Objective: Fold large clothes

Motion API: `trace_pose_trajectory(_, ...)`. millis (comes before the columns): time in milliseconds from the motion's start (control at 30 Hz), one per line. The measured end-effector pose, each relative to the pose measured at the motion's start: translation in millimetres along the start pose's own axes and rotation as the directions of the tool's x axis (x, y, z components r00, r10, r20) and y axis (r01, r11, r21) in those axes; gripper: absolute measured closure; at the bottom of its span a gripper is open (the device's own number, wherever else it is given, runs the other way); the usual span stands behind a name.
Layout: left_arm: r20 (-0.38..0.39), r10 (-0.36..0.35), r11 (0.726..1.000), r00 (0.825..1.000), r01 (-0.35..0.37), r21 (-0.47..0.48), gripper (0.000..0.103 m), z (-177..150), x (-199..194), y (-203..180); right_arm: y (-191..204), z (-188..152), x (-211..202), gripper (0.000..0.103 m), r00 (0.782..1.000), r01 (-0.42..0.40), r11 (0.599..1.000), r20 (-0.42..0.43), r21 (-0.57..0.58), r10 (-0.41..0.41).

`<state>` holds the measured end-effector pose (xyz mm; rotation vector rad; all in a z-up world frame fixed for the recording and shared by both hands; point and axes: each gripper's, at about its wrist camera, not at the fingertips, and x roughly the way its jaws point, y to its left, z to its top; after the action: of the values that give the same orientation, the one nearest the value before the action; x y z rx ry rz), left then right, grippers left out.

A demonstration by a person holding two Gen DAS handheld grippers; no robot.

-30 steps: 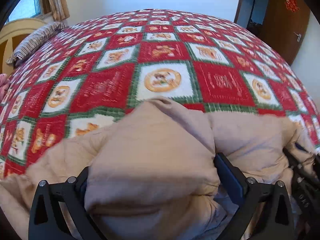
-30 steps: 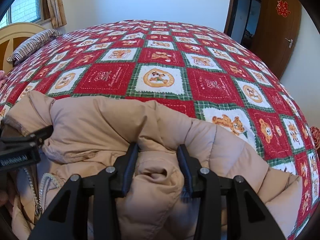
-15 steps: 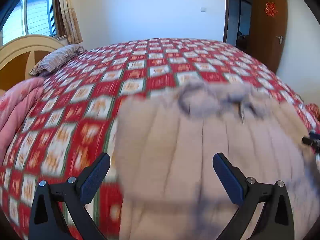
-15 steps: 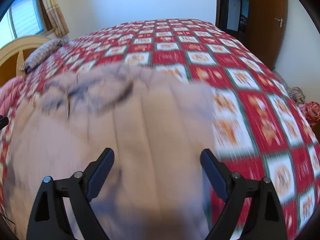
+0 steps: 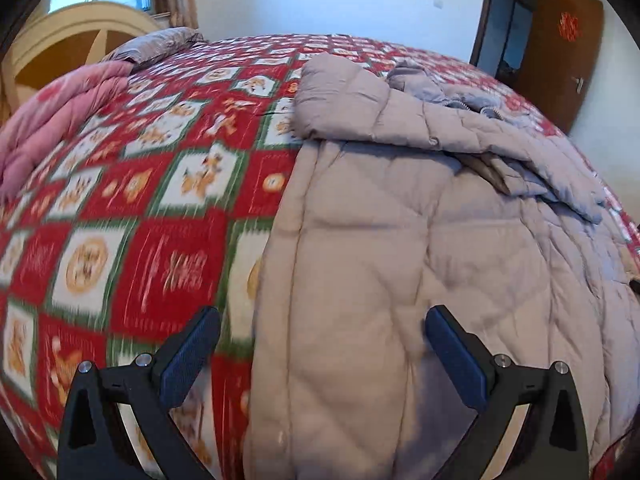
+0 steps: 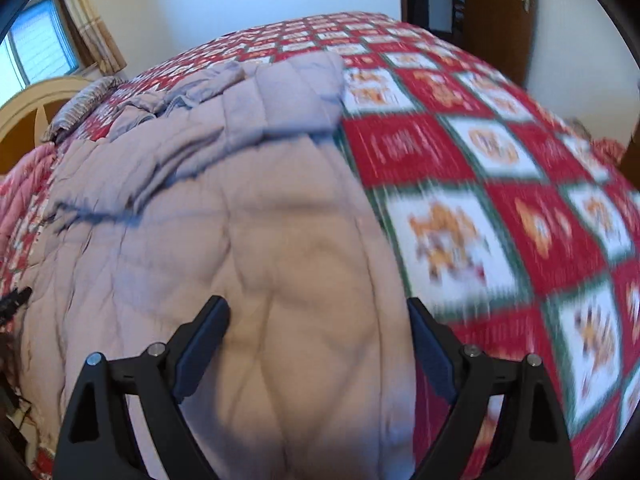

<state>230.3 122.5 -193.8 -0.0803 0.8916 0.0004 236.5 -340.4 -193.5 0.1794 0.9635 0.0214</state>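
My beige padded coat (image 5: 400,240) lies spread flat on the bed, on a red, white and green checked quilt (image 5: 140,200) printed with bear pictures. The coat runs lengthwise away from me, its quilted panels creased and puffy, with 1 sleeve (image 5: 420,120) folded across the upper part. At the far end the collar area is bunched, and a stretch of zipper (image 5: 472,106) shows there in the left wrist view. The coat's left edge forms a long straight seam against the quilt.

My left tool (image 5: 320,344) hangs over the coat's near left edge, its 2 fingers wide apart and gripping nothing; 1 finger is above the quilt, the other above the coat. My right tool (image 6: 318,330) hangs over the near right edge, fingers likewise spread with nothing clamped, the fabric simply lying below them.

A pink blanket (image 5: 52,120) and a striped pillow (image 5: 156,42) sit by the rounded headboard (image 5: 80,32) at the left. A brown door (image 5: 560,48) stands at the far right beyond the bed. Parts of both views are blurred.
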Motion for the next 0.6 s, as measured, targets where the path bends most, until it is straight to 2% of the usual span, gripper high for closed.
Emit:
trace_pose_trajectory(133, 0.000, 0.005, 1.000, 1.000, -0.005, -0.014, 0.001, -19, -12, 7, -3, -30, -16, 0.012, 1.000, -0.004, 1.000, 0.004, 0.018, 0.004)
trace_pose_trajectory(367, -0.013, -0.036, 0.999, 0.999, 0.036, -0.019, 0.001, -52, -25, 12, -5, -74, -35, 0.012, 1.000, -0.015, 0.999, 0.016, 0.033, 0.014)
trace_pose_trajectory(600, -0.036, -0.101, 0.993, 0.994, 0.099, -0.060, 0.001, -68, -35, 16, -4, -100, -45, 0.016, 0.999, -0.047, 0.998, 0.025, 0.045, 0.046)
